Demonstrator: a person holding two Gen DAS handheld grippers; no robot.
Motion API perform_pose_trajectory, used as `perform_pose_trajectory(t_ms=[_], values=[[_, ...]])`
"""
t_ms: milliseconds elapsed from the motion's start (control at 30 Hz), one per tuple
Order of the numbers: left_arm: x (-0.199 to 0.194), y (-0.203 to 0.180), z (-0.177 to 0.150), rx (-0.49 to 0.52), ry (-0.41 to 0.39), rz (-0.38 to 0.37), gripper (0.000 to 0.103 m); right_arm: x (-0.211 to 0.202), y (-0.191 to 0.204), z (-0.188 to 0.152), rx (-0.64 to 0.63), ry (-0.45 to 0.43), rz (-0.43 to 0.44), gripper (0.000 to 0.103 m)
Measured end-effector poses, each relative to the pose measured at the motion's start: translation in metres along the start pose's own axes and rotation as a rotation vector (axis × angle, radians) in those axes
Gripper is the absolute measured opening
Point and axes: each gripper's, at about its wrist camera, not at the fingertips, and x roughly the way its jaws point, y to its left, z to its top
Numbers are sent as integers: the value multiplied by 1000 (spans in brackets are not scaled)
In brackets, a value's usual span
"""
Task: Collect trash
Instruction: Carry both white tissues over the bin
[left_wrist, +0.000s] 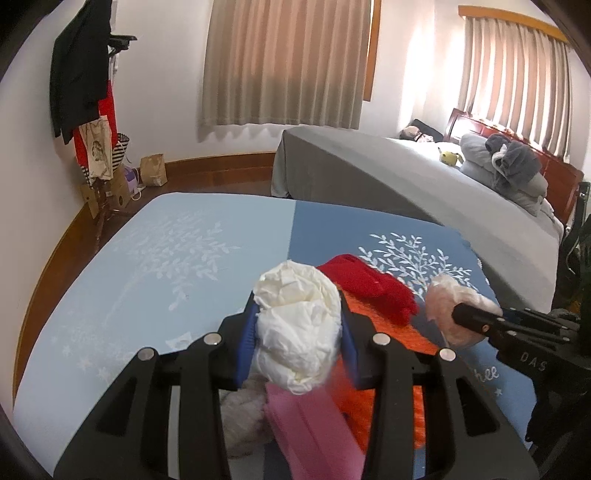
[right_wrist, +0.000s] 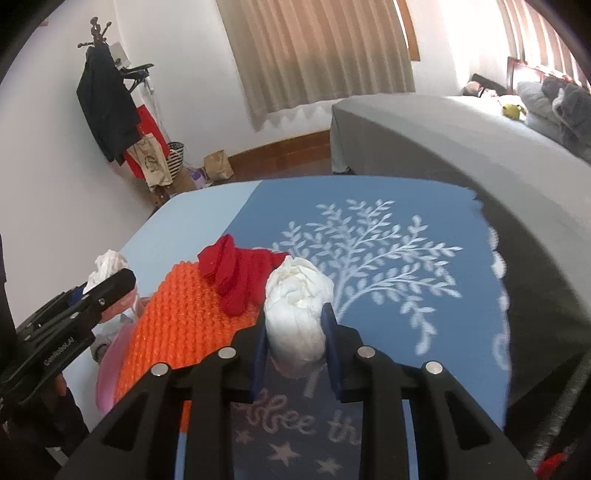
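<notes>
My left gripper (left_wrist: 297, 325) is shut on a crumpled white tissue wad (left_wrist: 299, 325), held above the blue table; it also shows at the left of the right wrist view (right_wrist: 107, 291) with the tissue (right_wrist: 107, 267) sticking out. My right gripper (right_wrist: 295, 350) is shut on a second white tissue wad (right_wrist: 299, 317), and appears at the right of the left wrist view (left_wrist: 461, 317) holding that wad (left_wrist: 448, 306). A pink bin (left_wrist: 306, 435) sits just below my left gripper.
A red cloth (right_wrist: 236, 273) lies on an orange knitted cloth (right_wrist: 177, 328) on the blue leaf-print tablecloth (right_wrist: 388, 236). A grey fluffy item (left_wrist: 240, 417) lies beside the bin. A grey bed (left_wrist: 424, 177) stands behind the table, a coat rack (left_wrist: 85, 85) at the far left.
</notes>
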Motion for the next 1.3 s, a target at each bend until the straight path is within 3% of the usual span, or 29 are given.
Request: perform_pose_trajectory(t_ms=[833, 1300], values=[[-64, -76, 0, 68, -60, -110, 38, -125, -23, 1, 30, -161, -35, 27], [-108, -133, -10, 118, -96, -212, 38, -202, -41, -15, 49, -232, -99, 27]])
